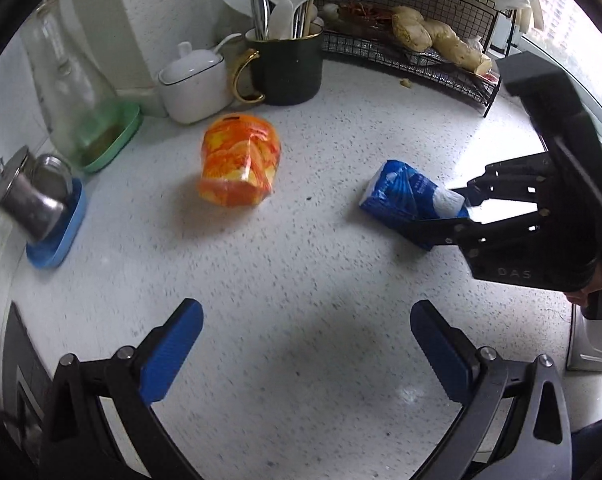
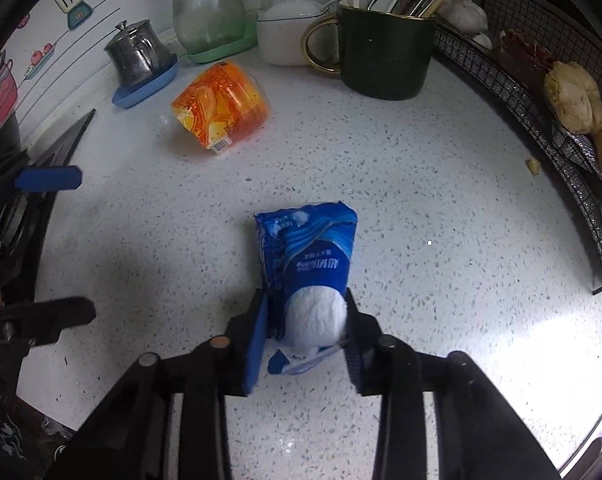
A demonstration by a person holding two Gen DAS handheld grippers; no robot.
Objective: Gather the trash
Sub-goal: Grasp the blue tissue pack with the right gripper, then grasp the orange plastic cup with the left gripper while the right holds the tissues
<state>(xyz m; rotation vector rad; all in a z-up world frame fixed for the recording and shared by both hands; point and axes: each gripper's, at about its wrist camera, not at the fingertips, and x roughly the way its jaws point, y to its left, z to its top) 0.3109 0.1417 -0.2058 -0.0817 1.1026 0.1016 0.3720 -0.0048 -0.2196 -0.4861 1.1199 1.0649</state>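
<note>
On the speckled desk (image 2: 441, 184), the right tool (image 2: 307, 320) has its pads clamped on the near end of the blue tissue packet (image 2: 309, 248), which lies flat and unlifted. Well apart, toward the mug, the orange wrapper (image 2: 221, 108) lies untouched, while the left tool (image 1: 305, 344) hovers with its fingers spread and empty. Collection looks barely begun: one piece gripped, another waiting.

This is a home kitchen: a speckled white table (image 1: 301, 264) carries a dark mug (image 1: 287, 66) stuffed with spoons and chopsticks, a white lidded sugar pot (image 1: 193, 84), a steel pot (image 2: 135, 54), a wire rack (image 1: 413, 46) holding ginger (image 1: 433, 36), beside cartoon cookware wall stickers (image 2: 5, 76).
</note>
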